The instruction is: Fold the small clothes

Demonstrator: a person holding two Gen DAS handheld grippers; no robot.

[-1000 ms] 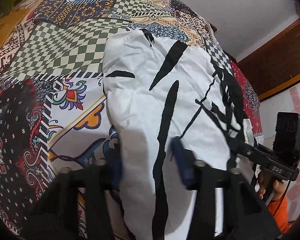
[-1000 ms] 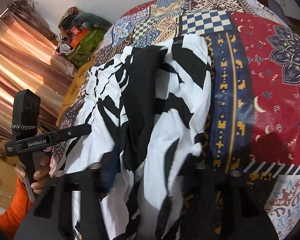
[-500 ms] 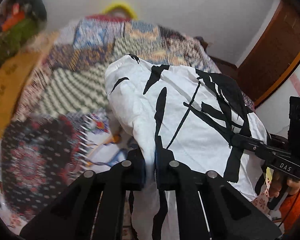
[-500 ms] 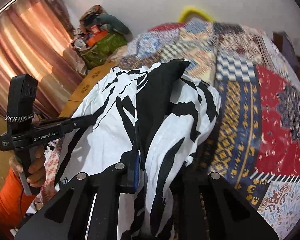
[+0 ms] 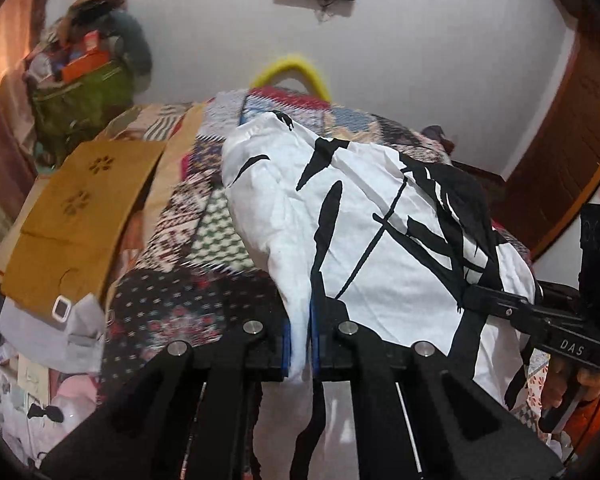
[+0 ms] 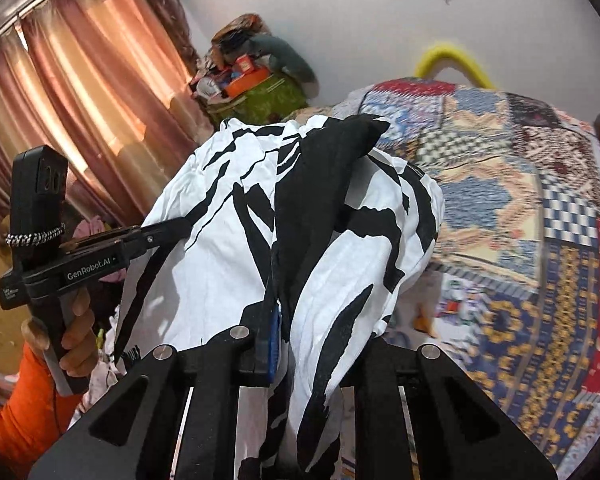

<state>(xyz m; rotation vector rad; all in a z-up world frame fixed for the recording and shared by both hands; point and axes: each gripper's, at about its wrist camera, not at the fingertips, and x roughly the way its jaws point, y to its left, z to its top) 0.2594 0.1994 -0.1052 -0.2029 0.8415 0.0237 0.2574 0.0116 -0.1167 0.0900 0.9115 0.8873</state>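
Note:
A small white garment with black brush-stroke markings [image 5: 364, 240] is held up off the patchwork bedspread [image 5: 204, 236], stretched between both grippers. My left gripper [image 5: 300, 344] is shut on a white fold of it at one near corner. In the right wrist view the same garment [image 6: 228, 240] drapes over my right gripper [image 6: 296, 336], which is shut on a bunched black-and-white fold. The far end of the cloth still trails toward the bed. Each gripper shows in the other's view, the right gripper [image 5: 472, 300] at the cloth's right edge and the left gripper [image 6: 180, 226] at its left edge.
The bedspread [image 6: 520, 200] covers a bed that runs to a white wall with a yellow hoop [image 5: 288, 68]. A tan cardboard sheet [image 5: 80, 216] lies left of the bed. A green bag of clutter [image 6: 264, 92] stands by pink curtains [image 6: 80, 92]. A wooden door [image 5: 572, 152] is at right.
Both grippers closed on the garment's near corners and rose, lifting the cloth off the bedspread. The views tilted up from the bed toward the wall.

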